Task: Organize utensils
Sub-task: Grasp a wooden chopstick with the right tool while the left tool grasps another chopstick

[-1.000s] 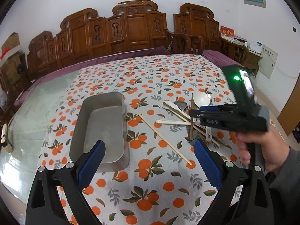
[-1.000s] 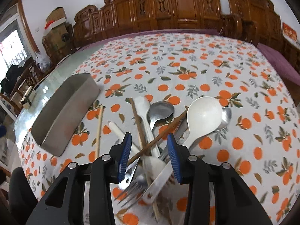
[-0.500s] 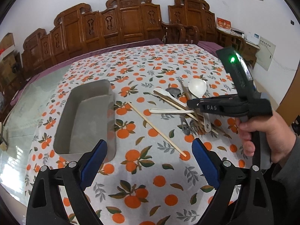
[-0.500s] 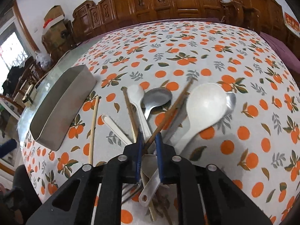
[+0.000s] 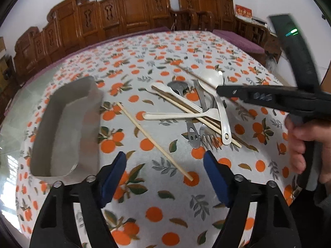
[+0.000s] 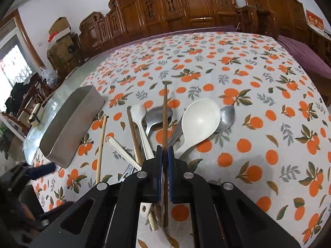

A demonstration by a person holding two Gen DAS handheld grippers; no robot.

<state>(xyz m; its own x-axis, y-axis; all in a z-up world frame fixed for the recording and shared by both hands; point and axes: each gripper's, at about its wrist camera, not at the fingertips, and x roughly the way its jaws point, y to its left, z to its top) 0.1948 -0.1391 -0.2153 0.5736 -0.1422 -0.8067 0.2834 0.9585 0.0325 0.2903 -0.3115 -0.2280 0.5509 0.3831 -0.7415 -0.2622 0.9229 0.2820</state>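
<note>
A: Where did the tongs stand at that moment?

B: The right gripper (image 6: 164, 166) was clamped on a dark chopstick (image 6: 164, 111), which ran forward between the pads, its far end above the pile (image 6: 165, 132) of spoons and forks. The left gripper (image 5: 164, 172) was closing, nothing pressed yet, with the near end of a pale chopstick (image 5: 155, 139) lying on the cloth (image 5: 206, 47) between its pads.

A: And the tray?

B: The tray (image 5: 62, 128) sat left of the pile and looked empty; the utensils were still on the cloth.

A: What could have gone wrong?

B: The dark stick was pinched near one end only, so I judged it might swivel or slip on the way to the tray. It also passed close over the big white spoon (image 6: 199, 122); a dip could have nudged the pile. On the left, the pale stick lay flat and slanted across the pads, so they might have rolled it aside or scraped the cloth.
</note>
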